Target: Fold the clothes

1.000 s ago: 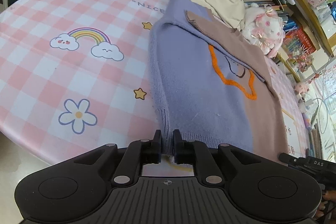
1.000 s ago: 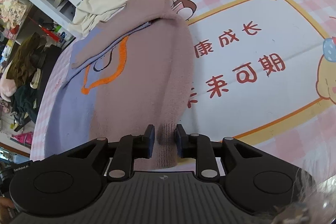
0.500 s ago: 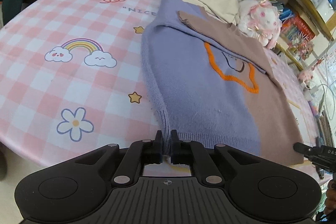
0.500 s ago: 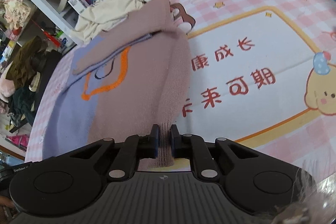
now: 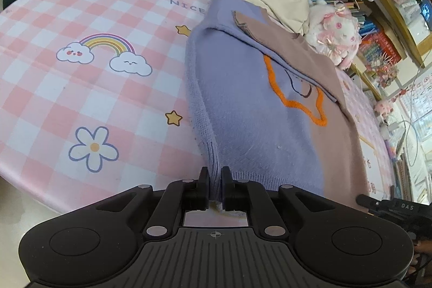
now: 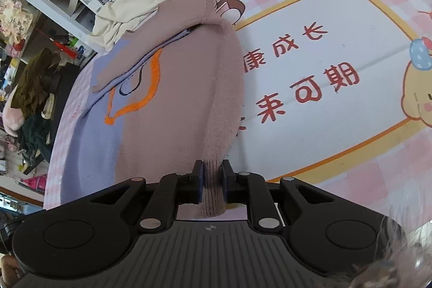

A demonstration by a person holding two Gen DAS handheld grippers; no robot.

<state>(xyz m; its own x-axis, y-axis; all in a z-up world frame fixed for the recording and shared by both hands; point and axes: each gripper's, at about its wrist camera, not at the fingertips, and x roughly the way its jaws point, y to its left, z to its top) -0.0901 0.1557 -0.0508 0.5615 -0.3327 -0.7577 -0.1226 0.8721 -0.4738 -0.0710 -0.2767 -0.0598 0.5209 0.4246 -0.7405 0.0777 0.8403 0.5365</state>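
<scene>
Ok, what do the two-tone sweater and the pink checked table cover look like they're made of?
The sweater looks like a soft knit, probably wool or acrylic: ribbed hem, visible stitch rows, slight fuzz, matte. The orange outline seems to be raised yarn embroidery. The table cover looks like smooth printed plastic or oilcloth: it lies flat, has crisp cartoon prints and a faint sheen, though coated fabric is possible.

Both tools are matte black plastic. The left gripper point(image 5: 215, 181) and right gripper point(image 6: 212, 177) each have ribbed housing, two round side discs, silver screws, angled link arms and short blocky jaws.
</scene>
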